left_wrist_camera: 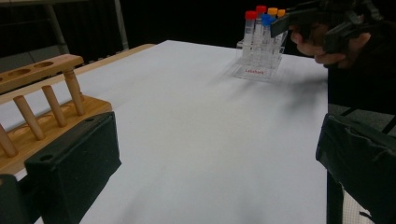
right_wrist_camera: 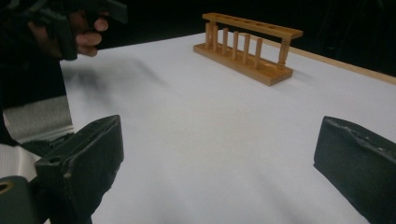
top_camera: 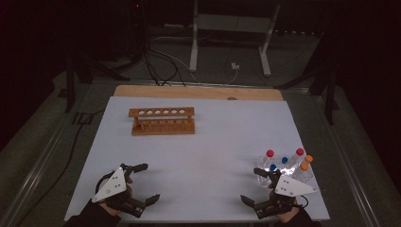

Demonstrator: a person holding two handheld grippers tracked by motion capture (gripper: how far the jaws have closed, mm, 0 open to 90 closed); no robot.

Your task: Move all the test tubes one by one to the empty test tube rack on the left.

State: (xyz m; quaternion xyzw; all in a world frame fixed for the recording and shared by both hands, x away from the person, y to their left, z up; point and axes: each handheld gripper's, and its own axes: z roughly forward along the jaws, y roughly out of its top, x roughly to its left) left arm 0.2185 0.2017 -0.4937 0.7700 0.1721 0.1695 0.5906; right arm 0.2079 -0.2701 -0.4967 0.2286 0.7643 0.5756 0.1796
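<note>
Both grippers low at near edge of white surface point(top_camera: 198, 156), jaws wide apart, nothing held: left gripper point(top_camera: 144, 183), right gripper point(top_camera: 255, 185) just beside capped tubes point(top_camera: 286, 163); wooden rack point(top_camera: 162, 121) well apart.

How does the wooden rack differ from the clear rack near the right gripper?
The wooden rack is opaque brown, with a row of round holes in its top bar and pegs along its base; the clear rack is see-through plastic with a red label. The wooden rack holds no tubes, while the clear rack carries capped tubes in red, blue and orange. The wooden rack stands toward the table's far side, the clear rack by the right gripper. Both stand upright on the white table.
</note>
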